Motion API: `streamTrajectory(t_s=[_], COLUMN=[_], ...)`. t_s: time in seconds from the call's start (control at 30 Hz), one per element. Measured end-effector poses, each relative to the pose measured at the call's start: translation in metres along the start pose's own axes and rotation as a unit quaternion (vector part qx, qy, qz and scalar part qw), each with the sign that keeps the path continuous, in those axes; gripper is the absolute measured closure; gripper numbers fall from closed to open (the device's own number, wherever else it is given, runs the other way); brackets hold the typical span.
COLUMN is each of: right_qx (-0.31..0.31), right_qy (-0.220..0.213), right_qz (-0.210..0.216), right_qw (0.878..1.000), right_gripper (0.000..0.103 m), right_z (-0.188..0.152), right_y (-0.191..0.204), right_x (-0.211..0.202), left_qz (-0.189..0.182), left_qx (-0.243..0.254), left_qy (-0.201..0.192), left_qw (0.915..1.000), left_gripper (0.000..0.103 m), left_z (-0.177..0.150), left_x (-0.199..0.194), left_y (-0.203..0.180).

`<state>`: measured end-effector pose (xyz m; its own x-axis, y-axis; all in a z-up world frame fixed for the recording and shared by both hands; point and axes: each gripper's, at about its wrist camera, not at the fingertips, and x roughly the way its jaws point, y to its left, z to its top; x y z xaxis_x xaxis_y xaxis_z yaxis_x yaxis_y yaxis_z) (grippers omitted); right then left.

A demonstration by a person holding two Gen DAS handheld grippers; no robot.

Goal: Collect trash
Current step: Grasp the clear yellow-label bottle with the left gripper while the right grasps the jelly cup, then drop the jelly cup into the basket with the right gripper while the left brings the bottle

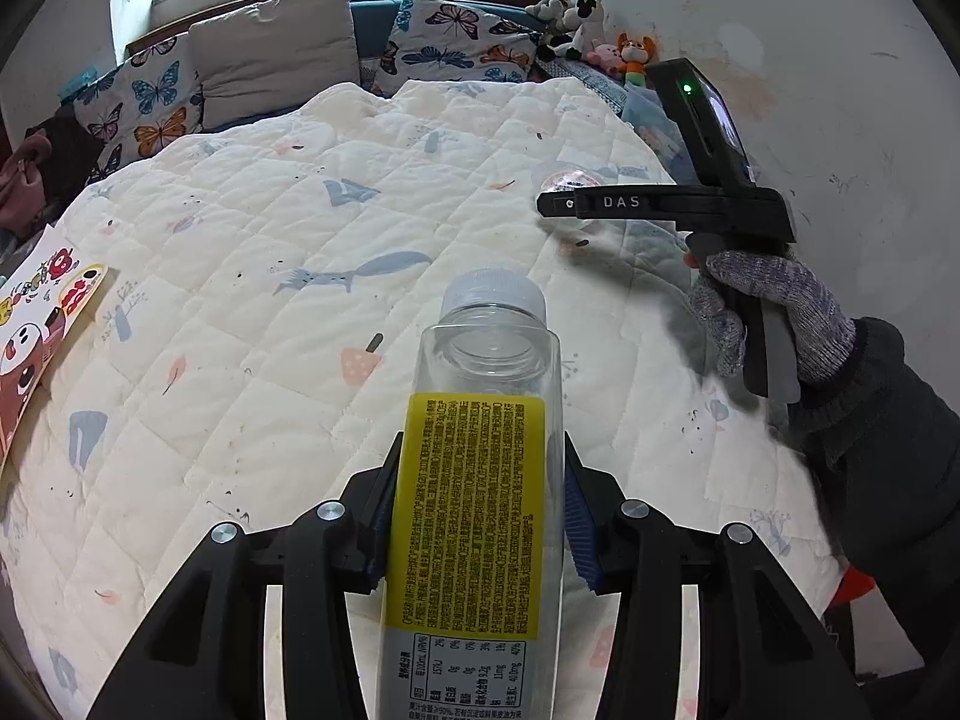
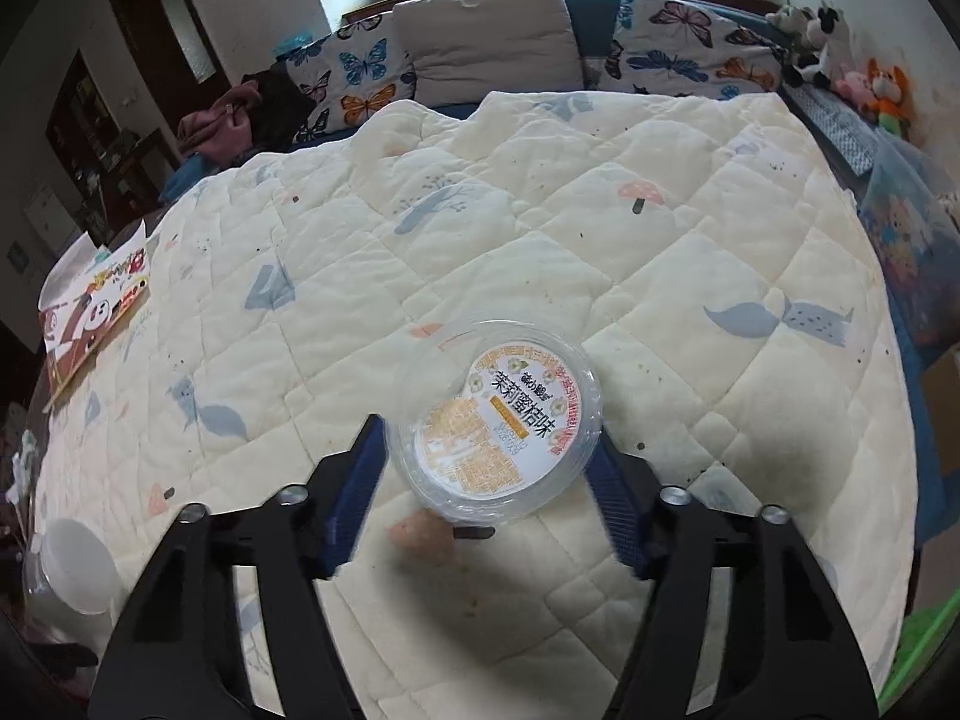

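A clear, empty plastic bottle (image 1: pixel 480 360) with a yellow label and a white cap sits between the blue pads of my left gripper (image 1: pixel 480 444), which is shut on its body above the quilt (image 1: pixel 270 210). A round clear cup (image 2: pixel 510 414) with an orange-and-white printed lid lies on the quilt (image 2: pixel 690 240). My right gripper (image 2: pixel 489 429) straddles it, its pads close beside both sides with a thin gap on the left. In the left wrist view the right gripper (image 1: pixel 555 204), held by a gloved hand (image 1: pixel 774 306), hangs over that cup (image 1: pixel 561 177).
A printed cartoon paper bag (image 1: pixel 42 324) (image 2: pixel 96 306) lies at the bed's left edge. Butterfly pillows (image 2: pixel 690 54) and a beige cushion (image 2: pixel 486 30) line the headboard. Plush toys (image 1: pixel 600 42) sit in the far right corner by the wall. A white-capped container (image 2: pixel 78 564) shows at lower left.
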<state>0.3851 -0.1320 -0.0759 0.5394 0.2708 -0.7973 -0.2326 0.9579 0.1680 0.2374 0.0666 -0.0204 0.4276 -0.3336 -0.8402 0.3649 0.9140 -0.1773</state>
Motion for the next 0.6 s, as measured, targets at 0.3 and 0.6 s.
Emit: streamTrajectory(t_s=[0.3, 0.6], right_qx=[-0.002, 0.014], right_qy=[-0.014, -0.026], right_qz=[0.005, 0.001], right_qw=[1.0, 1.0], right_gripper=[0.038, 0.038], right_z=[-0.028, -0.08], right_y=[0.0, -0.013], right_x=[-0.045, -0.108], left_qz=[-0.015, -0.031], left_qx=[0.006, 0.022], left_qy=[-0.008, -0.011], left_qw=[0.9998, 0.9992], left_gripper=[0.058, 0.058], left_z=[-0.003, -0.014], left_x=[-0.005, -0.011], left_y=[-0.017, -0.059])
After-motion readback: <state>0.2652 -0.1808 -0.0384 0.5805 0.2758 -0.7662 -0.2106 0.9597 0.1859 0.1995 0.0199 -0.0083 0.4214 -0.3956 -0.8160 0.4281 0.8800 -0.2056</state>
